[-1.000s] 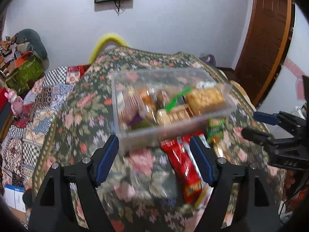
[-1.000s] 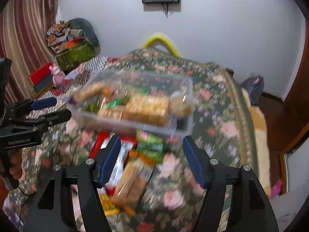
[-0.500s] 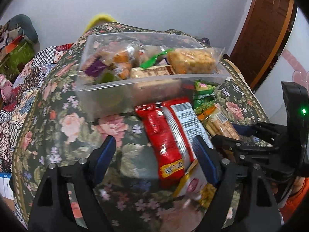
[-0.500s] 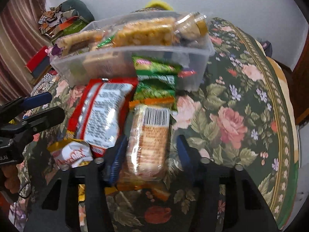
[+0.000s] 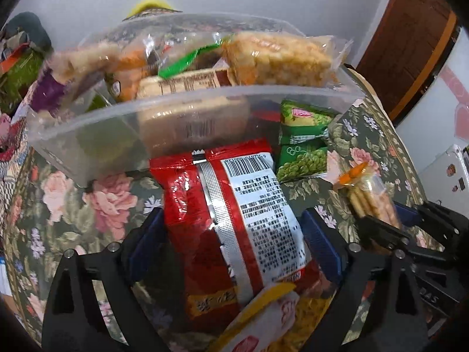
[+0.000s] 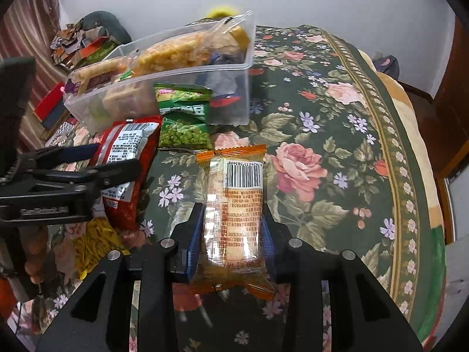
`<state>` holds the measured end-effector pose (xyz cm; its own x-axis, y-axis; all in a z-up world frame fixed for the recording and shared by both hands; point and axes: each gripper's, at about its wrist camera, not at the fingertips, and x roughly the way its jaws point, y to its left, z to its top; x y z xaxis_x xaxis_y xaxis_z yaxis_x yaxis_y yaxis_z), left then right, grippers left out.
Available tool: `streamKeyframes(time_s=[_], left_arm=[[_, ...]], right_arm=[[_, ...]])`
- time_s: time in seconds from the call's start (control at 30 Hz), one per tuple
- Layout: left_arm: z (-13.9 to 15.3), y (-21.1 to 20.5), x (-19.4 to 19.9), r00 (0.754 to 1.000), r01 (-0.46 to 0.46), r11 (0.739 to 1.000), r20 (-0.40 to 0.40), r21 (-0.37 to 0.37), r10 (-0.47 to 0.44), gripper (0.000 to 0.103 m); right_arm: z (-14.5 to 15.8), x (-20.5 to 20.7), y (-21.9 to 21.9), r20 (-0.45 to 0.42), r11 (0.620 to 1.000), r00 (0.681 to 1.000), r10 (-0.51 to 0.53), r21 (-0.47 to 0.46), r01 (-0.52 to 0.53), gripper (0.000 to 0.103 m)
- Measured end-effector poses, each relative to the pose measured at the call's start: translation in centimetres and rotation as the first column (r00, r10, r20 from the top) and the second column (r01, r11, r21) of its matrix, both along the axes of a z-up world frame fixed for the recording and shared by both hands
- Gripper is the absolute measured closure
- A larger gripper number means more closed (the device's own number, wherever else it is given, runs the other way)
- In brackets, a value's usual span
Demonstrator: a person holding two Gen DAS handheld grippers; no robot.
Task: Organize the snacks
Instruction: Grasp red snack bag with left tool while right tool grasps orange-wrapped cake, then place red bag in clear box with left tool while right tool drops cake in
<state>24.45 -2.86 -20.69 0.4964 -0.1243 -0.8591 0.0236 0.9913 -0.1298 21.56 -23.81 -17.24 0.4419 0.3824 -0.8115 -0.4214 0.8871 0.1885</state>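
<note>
right tongs [image 6: 231, 234] clamped on cracker pack [image 6: 234, 205], jaws just closed. left tongs [image 5: 231, 234] opening wide around red bag [image 5: 217, 211], not pinching.

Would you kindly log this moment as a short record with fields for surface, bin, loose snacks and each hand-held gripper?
surface: floral cloth
bin: clear plastic bin, piled with wrapped snacks
loose snacks: green pea packets, red packet, yellow packet, orange-ended biscuit pack
left hand-held gripper: jaws just been opening, straddling the red packet, pads not visibly pressing
right hand-held gripper: jaws just closed, pads pressing the biscuit pack's sides
</note>
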Motion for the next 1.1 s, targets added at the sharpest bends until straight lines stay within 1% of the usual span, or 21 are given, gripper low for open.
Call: streamKeyframes(time_s=[0.1, 0.13, 0.2, 0.23, 0.27, 0.5, 0.63, 0.83, 0.93, 1.1], left_arm=[[-0.2, -0.5, -0.1, 1.0, 0.009, 0.999, 0.022, 0.031, -0.009, 0.01], [-0.2, -0.6, -0.3, 0.999, 0.013, 0.999, 0.031, 0.036, -0.014, 0.013], [-0.2, -0.7, -0.5, 0.999, 0.012, 0.999, 0.045, 0.05, -0.014, 0.025], [-0.1, -0.7, -0.7, 0.999, 0.019, 0.999, 0.05, 0.049, -0.021, 0.034], [0.1, -0.6, -0.8, 0.998, 0.028, 0.999, 0.049, 0.035, -0.03, 0.037], [1.6, 0.3, -2.6, 0.997, 0.028, 0.999, 0.075, 0.017, -0.029, 0.038], [3.8, 1.0, -4.1, 0.991, 0.024, 1.0, 0.13, 0.019, -0.027, 0.038], [7.5, 2.1, -5.0, 0.977, 0.015, 1.0, 0.213, -0.003, -0.014, 0.038], [9.2, 2.7, -4.8, 0.968, 0.011, 1.0, 0.25, -0.013, -0.007, 0.038], [10.7, 3.5, -3.7, 0.958, -0.003, 1.0, 0.287, -0.008, 0.006, 0.038]], right_arm=[[0.1, -0.1, -0.2, 0.001, 1.0, 1.0, -0.002, 0.012, 0.002, 0.07], [0.1, -0.2, -0.2, 0.001, 1.0, 1.0, -0.002, 0.017, 0.002, 0.07], [0.3, -0.2, -0.2, 0.005, 1.0, 1.0, -0.002, 0.022, 0.002, 0.07], [0.4, -0.2, -0.2, 0.007, 1.0, 1.0, -0.003, 0.025, 0.003, 0.07], [0.5, -0.2, -0.2, 0.009, 1.0, 1.0, -0.004, 0.028, 0.004, 0.07], [2.0, -0.3, 0.1, 0.039, 0.999, 0.999, -0.004, 0.049, 0.002, 0.07], [3.2, -0.2, 0.5, 0.065, 0.998, 0.998, -0.003, 0.056, -0.001, 0.07], [5.6, 0.5, 1.4, 0.124, 0.997, 0.992, -0.004, 0.072, -0.005, 0.07], [6.7, 1.1, 1.9, 0.15, 0.996, 0.989, -0.007, 0.085, -0.006, 0.07], [8.4, 2.6, 3.2, 0.195, 0.996, 0.981, -0.004, 0.093, -0.015, 0.07]])
